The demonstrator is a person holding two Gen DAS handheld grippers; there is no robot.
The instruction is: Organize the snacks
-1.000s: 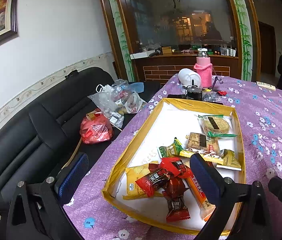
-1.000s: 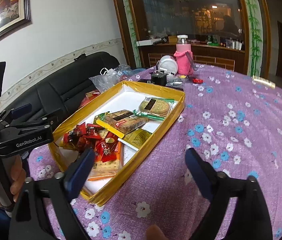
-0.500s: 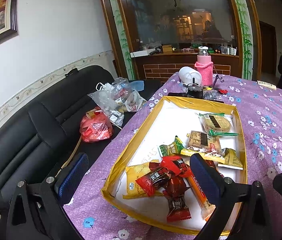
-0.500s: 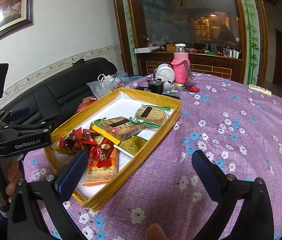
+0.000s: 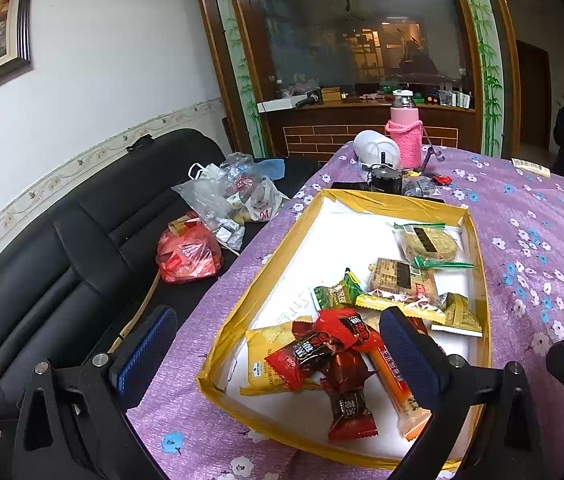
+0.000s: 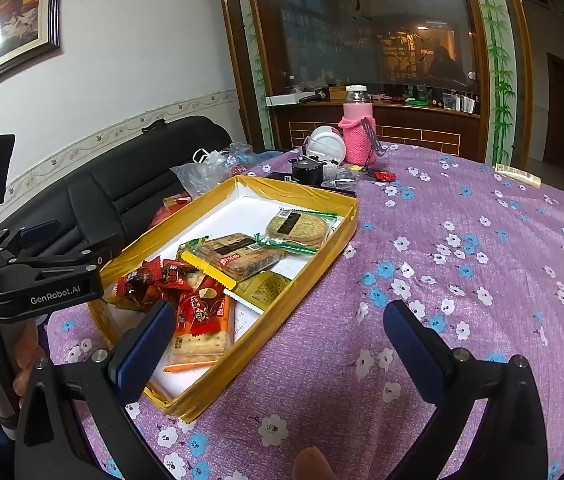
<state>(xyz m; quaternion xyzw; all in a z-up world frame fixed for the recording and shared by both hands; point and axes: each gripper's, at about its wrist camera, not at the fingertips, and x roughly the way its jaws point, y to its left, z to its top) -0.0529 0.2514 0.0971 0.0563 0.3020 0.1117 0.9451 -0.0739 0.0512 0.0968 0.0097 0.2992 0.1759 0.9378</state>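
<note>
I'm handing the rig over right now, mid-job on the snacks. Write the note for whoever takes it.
Left gripper: open, empty, low over the tray's near end.
Right gripper: jaws have just been opening, now wide, nothing between them, over the tablecloth beside the tray.
Tray: yellow-rimmed, on the table. Every snack in view lies inside it: red candies and an orange cracker pack piled at the near end, a square biscuit pack in the middle, a round biscuit pack toward the far end.
Done: snacks are in the tray.
Left: they lie jumbled and overlapping; sorting is not visibly started.
</note>
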